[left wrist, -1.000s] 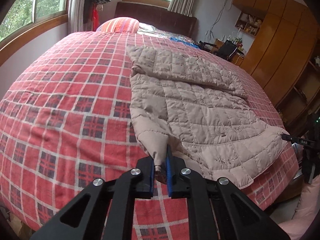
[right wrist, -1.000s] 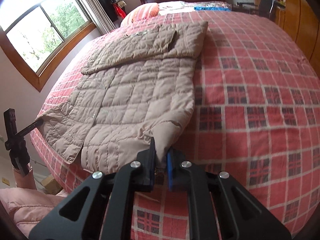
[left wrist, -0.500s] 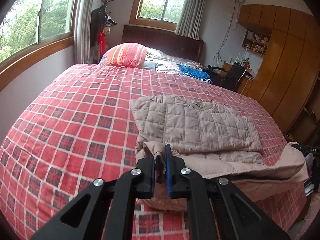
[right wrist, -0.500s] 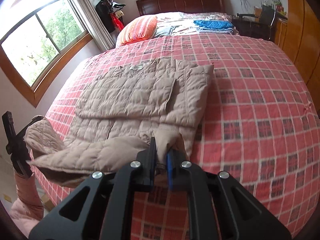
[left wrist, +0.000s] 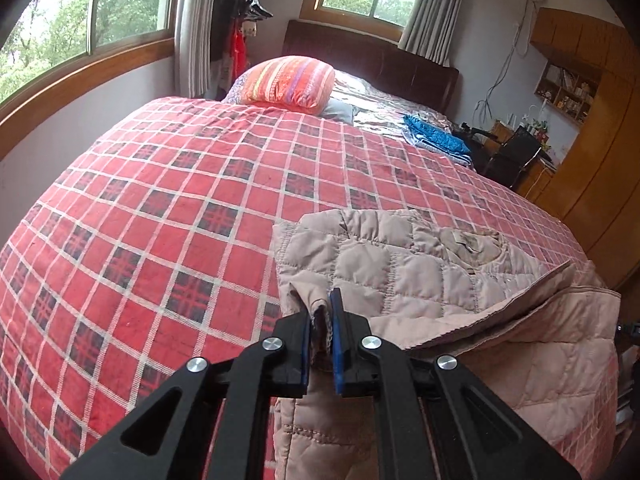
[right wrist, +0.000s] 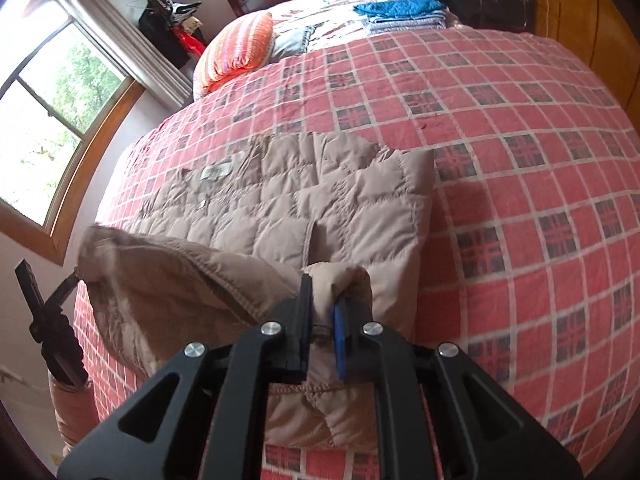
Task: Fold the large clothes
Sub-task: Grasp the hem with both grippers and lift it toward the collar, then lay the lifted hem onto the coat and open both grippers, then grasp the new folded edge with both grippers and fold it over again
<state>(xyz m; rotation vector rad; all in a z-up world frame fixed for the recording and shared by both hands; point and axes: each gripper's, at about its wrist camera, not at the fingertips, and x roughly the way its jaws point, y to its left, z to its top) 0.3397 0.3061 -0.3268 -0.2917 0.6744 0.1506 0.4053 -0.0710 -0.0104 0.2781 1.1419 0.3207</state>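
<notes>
A beige quilted jacket [left wrist: 400,264] lies on the red plaid bed cover [left wrist: 168,216], its sleeves folded across the body. My left gripper [left wrist: 322,320] is shut on one bottom corner of the jacket, held above the upper part. My right gripper [right wrist: 322,304] is shut on the other bottom corner of the same jacket [right wrist: 280,208]. The hem [right wrist: 168,276] hangs lifted between both grippers and curls over the lower half. The other gripper [right wrist: 48,320] shows at the left edge of the right wrist view.
A striped orange pillow [left wrist: 290,84] and folded blue cloth [left wrist: 434,140] lie near the dark headboard [left wrist: 372,56]. Wooden wardrobes [left wrist: 592,152] stand on one side, windows [left wrist: 72,28] on the other. A black chair [left wrist: 516,156] stands beside the bed.
Both grippers have lifted the jacket's bottom hem and carried it forward toward the collar end. The flat lower half now arches up and over the folded sleeves.
</notes>
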